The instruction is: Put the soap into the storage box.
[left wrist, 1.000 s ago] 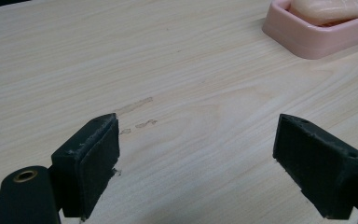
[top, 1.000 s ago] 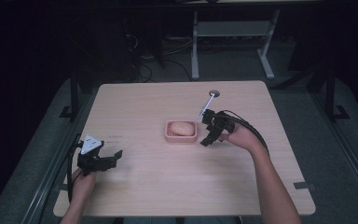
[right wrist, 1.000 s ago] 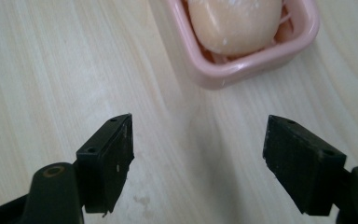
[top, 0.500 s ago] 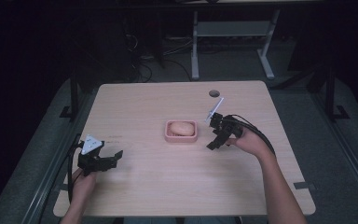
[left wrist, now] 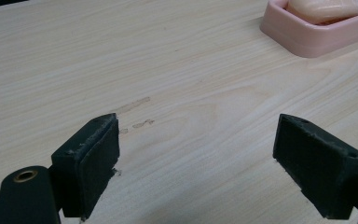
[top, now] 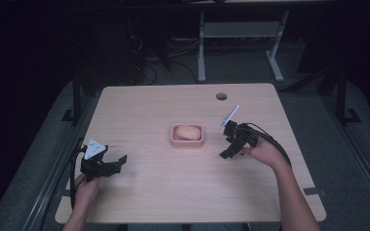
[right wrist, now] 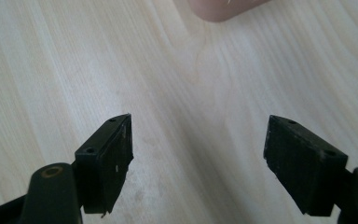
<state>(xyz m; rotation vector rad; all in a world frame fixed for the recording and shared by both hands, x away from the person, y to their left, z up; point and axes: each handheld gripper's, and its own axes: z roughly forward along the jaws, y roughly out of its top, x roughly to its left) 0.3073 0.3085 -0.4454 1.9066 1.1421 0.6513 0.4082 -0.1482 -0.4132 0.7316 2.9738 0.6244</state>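
Note:
A pink soap dish (top: 187, 141) holding a pale peach bar of soap (top: 188, 131) sits at the table's middle. My right gripper (top: 225, 153) hovers to the right of the dish, jaws open and pointing at the tabletop; they have just opened a little further, with nothing between them. In the right gripper view my right gripper (right wrist: 198, 158) frames bare wood, with the dish's corner (right wrist: 223, 9) at the top edge. My left gripper (top: 119, 161) rests near the front left, open and empty. In the left gripper view my left gripper (left wrist: 196, 163) points toward the dish (left wrist: 307, 39) and soap (left wrist: 326, 9).
The light wood table (top: 173, 192) has a round cable hole (top: 221, 96) near its far edge. Faint scuff marks (left wrist: 133, 106) lie ahead of the left gripper. A desk frame (top: 241, 33) and cables stand on the dark floor behind.
My right gripper has drawn away from the dish's right side, moving right and toward the table's front. The left gripper has stayed put.

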